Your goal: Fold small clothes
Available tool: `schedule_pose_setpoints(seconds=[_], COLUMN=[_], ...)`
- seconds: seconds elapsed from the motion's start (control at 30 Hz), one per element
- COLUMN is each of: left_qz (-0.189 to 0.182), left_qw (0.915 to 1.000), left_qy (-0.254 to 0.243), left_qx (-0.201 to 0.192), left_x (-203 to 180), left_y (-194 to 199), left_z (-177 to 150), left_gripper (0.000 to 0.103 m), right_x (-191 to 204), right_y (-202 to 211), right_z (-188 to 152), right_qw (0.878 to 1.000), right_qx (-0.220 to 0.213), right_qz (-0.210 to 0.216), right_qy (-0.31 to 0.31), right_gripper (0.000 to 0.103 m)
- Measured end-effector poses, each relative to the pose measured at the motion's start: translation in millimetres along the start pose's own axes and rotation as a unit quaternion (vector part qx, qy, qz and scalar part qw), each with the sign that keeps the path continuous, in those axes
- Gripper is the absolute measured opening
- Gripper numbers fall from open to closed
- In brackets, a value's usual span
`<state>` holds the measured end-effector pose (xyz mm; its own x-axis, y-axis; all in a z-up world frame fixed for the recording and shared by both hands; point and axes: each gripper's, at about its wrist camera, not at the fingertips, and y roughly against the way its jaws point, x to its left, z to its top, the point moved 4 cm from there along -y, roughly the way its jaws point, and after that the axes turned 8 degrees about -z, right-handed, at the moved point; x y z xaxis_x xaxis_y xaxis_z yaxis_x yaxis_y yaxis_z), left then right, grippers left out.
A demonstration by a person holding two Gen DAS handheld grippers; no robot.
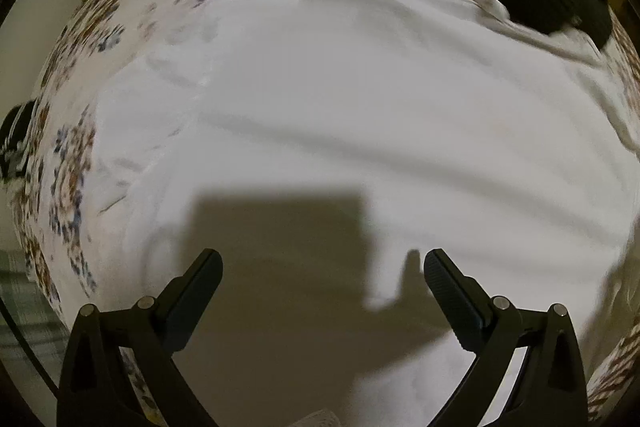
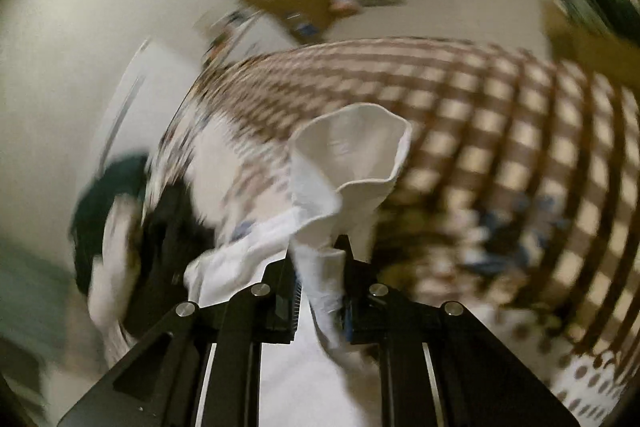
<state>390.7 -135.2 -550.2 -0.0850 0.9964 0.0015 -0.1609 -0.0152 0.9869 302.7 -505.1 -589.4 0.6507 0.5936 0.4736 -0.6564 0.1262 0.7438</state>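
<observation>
White garment (image 1: 340, 115) lies spread crosswise; right tool (image 2: 318, 267) pinches its corner, left tool (image 1: 322, 263) gapes.

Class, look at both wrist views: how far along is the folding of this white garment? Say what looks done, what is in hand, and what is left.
Done: the white garment lies spread, mostly flat, on the floral sheet. No fold shows yet.
In hand: the right claw is shut on a bunched piece of white fabric; the left claw hangs open above the cloth.
Left: seemingly all the folding.
</observation>
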Motion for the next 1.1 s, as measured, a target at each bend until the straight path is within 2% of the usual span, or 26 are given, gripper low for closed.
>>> schedule_pose_setpoints(seconds=[0.1,0.13,0.2,0.27,0.3,0.33,0.37,0.4,0.43,0.5,0.53,0.6,0.7,0.83,0.97,1.03,1.1], left_qz=[0.002,0.006,0.012,0.016,0.017,0.017,0.016,0.015,0.016,0.015,0.015,0.015,0.020,0.028,0.021,-0.007,-0.046], left_qw=[0.9998,0.9997,0.9993,0.9989,0.9987,0.9985,0.9983,0.9981,0.9978,0.9970,0.9965,0.9952,0.9927,0.9887,0.9828,0.9738,0.9579], left_qy=[0.019,0.023,0.031,0.041,0.045,0.049,0.052,0.056,0.061,0.072,0.078,0.094,0.117,0.146,0.183,0.227,0.283], left_qx=[-0.007,-0.010,-0.014,-0.014,-0.015,-0.016,-0.018,-0.021,-0.022,-0.024,-0.024,-0.022,-0.020,-0.018,-0.012,-0.008,-0.007], left_x=[23,32,51,70,79,87,94,97,102,110,114,121,138,167,199,219,240], left_y=[3,4,5,4,4,5,7,10,11,15,16,17,15,13,8,3,-5], left_z=[2,-2,-3,-7,-8,-11,-14,-19,-21,-29,-32,-39,-44,-47,-52,-56,-60], left_gripper=[0.103,0.103,0.103,0.103,0.103,0.103,0.103,0.103,0.103,0.103,0.103,0.103,0.103,0.103,0.103,0.103,0.103], right_x=[64,85,121,131,134,137,136,135,136,126,122,118,123,139,158,157,153], right_y=[-5,-10,-25,-42,-49,-50,-46,-37,-24,-7,-3,-3,-25,-58,-37,-24,-15], right_z=[-33,-47,-86,-122,-136,-146,-149,-145,-137,-113,-105,-94,-104,-164,-198,-198,-196], right_qw=[0.993,0.987,0.966,0.945,0.936,0.928,0.926,0.929,0.935,0.951,0.957,0.965,0.962,0.940,0.931,0.936,0.941], right_qx=[0.011,0.019,0.051,0.108,0.143,0.178,0.201,0.217,0.214,0.198,0.191,0.174,0.186,0.255,0.270,0.266,0.254], right_qz=[0.001,0.001,-0.010,-0.017,-0.007,0.011,0.035,0.073,0.093,0.109,0.102,0.072,0.035,0.009,0.040,0.044,0.034], right_qy=[0.120,0.160,0.252,0.308,0.322,0.326,0.318,0.291,0.266,0.211,0.196,0.184,0.197,0.225,0.241,0.226,0.221], right_gripper=[0.017,0.016,0.016,0.017,0.019,0.030,0.040,0.057,0.062,0.065,0.069,0.069,0.069,0.069,0.070,0.070,0.070])
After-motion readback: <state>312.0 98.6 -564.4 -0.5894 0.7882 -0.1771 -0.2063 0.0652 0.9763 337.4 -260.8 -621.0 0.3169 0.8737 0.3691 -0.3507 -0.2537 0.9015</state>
